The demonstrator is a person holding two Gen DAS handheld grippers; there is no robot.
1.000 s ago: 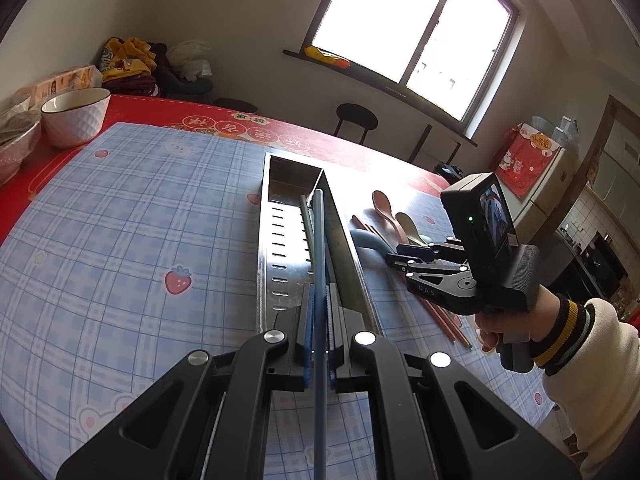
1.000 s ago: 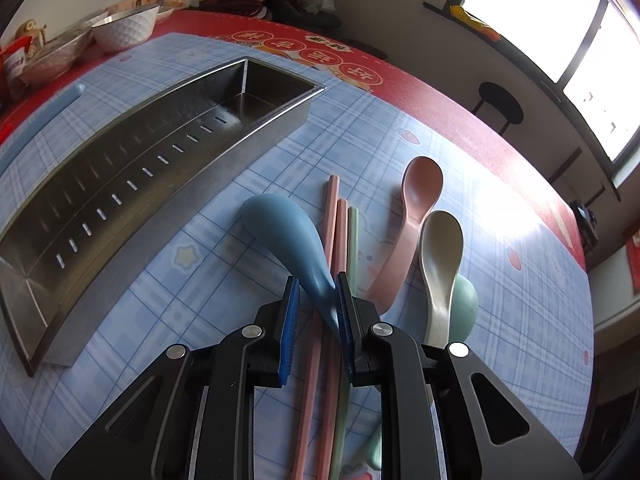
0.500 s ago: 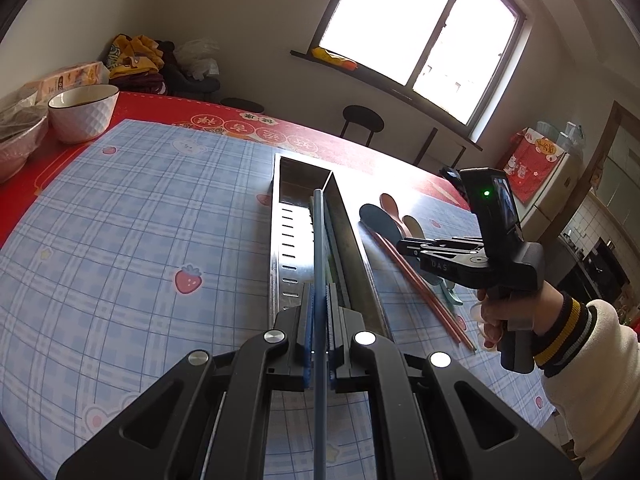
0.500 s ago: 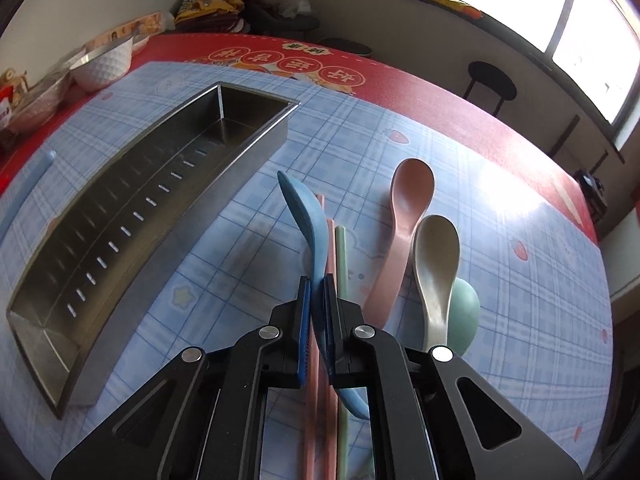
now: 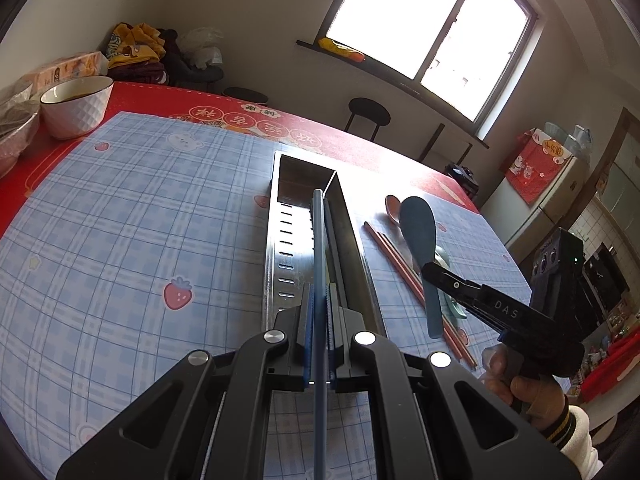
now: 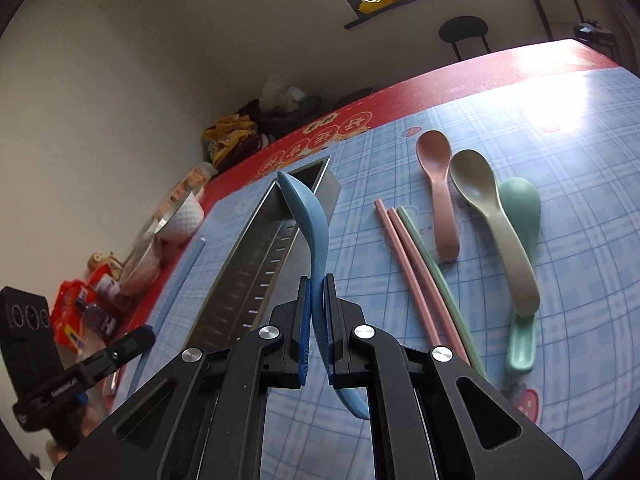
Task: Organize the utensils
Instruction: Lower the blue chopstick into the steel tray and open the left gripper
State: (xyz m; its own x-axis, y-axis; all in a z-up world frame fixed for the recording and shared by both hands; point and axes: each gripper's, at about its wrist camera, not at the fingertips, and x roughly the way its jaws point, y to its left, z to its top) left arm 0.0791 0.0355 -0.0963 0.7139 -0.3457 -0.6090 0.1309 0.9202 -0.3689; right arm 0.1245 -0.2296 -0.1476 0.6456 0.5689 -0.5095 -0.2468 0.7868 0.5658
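The blue spoon [image 6: 310,236], pinched by its handle in the right claw [image 6: 319,332], hangs above the worktop beside the steel tray [image 6: 256,264], while the left claw [image 5: 319,336] grips a blue chopstick [image 5: 318,248] over it; next, likely lowering both in.

Daylight from blown-out window [image 5: 432,28] | white glare patch on checked tablecloth [image 6: 560,96] | walls dim, soft shadows | strong fisheye bending and dark corners | centre sharp, edges slightly blurred

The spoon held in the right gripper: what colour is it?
Blue; the spoon shows best in the right wrist view, clamped in the right gripper.
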